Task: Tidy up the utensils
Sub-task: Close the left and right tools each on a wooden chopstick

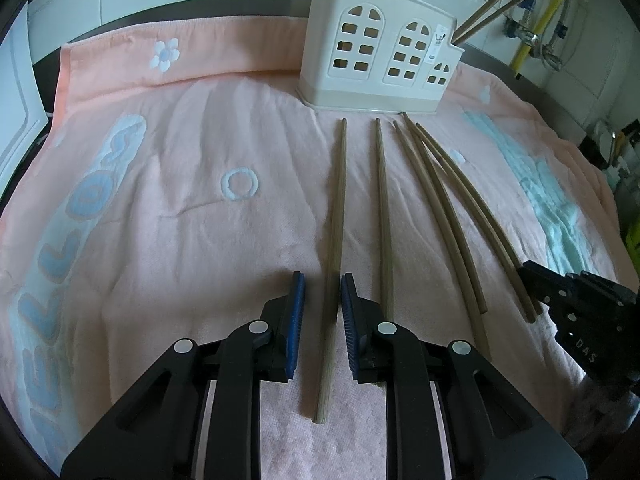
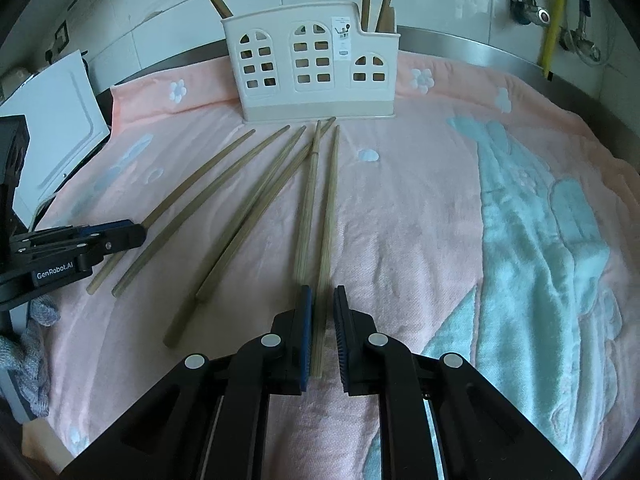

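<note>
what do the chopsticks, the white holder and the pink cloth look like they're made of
Chopsticks: likely bamboo or wood, matte tan with fine lengthwise grain. Holder: probably moulded plastic, smooth cream-white with cut-out window holes. Cloth: seemingly terry towel, fuzzy looped pile with wrinkles.

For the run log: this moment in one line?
left jaws open astride leftmost tan wooden chopstick | right jaws shut on rightmost tan wooden chopstick | cream plastic holder behind
</note>
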`<state>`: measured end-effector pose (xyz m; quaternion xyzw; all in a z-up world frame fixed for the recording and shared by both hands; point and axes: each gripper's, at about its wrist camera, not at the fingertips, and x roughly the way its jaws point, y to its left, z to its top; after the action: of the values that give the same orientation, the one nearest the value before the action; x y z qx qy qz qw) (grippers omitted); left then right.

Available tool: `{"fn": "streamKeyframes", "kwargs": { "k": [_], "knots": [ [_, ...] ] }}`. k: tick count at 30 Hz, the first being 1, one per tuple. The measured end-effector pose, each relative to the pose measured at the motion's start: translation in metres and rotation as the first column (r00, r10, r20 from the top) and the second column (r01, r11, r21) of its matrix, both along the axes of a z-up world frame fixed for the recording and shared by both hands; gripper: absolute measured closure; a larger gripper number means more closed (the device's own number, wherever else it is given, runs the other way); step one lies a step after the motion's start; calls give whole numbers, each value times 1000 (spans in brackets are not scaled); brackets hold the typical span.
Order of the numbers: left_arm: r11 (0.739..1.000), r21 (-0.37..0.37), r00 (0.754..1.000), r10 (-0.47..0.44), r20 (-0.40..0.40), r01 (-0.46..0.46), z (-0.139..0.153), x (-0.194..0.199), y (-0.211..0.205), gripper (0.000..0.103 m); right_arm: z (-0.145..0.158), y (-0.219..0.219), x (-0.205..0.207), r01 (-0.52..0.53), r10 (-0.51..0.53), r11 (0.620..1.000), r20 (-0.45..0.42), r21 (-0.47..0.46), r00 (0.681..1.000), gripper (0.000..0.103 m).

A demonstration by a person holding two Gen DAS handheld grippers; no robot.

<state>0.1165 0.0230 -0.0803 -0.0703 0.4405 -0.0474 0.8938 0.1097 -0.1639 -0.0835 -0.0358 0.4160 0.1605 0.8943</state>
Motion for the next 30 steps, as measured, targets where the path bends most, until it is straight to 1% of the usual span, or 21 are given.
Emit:
{"fn": "streamKeyframes", "kwargs": {
  "k": [3, 6, 8, 11, 16, 17, 22, 24, 27, 29, 30],
  "knots": [
    [1000, 19, 1000, -5, 5, 5, 0, 0, -2, 84, 0, 0, -1, 3, -3, 1000, 5, -4, 1000, 95],
    [1000, 27, 1000, -4, 7, 4, 0, -1, -3, 86, 2, -3, -2, 7, -7, 1000, 5, 10, 1000, 96],
    [1000, 26, 1000, -1, 7, 1, 0, -1, -2, 89, 5, -4, -5, 4, -5, 1000, 12, 13, 1000, 96],
    [1000, 6, 1000, 1, 8, -1, 2, -1, 1, 94, 16, -6, -10, 0, -1, 1000, 37, 20, 999, 96],
    [1000, -7, 999, -5, 33, 5, 11, -5, 2, 96, 43, -11, -16, -6, 2, 999, 105, 34, 994, 96],
    [1000, -13, 999, -9, 42, 9, 14, -7, 2, 99, 49, -12, -17, -8, 4, 999, 120, 38, 993, 96],
    [999, -25, 994, -24, 105, 27, 36, -15, 1, 100, 78, -16, -17, -22, 11, 998, 182, 60, 983, 96],
    [999, -17, 992, -42, 116, 45, 42, -15, -1, 100, 86, -15, -16, -26, 13, 998, 200, 61, 980, 96],
    [998, -6, 993, -63, 103, 64, 38, -16, -4, 99, 89, -16, -16, -28, 15, 998, 209, 62, 978, 96],
    [998, 13, 995, -64, 79, 64, 30, -15, -5, 97, 88, -16, -16, -27, 12, 997, 204, 70, 979, 96],
    [998, 11, 996, -66, 68, 65, 26, -15, -5, 96, 87, -17, -16, -25, 9, 997, 201, 75, 980, 96]
  ]
}}
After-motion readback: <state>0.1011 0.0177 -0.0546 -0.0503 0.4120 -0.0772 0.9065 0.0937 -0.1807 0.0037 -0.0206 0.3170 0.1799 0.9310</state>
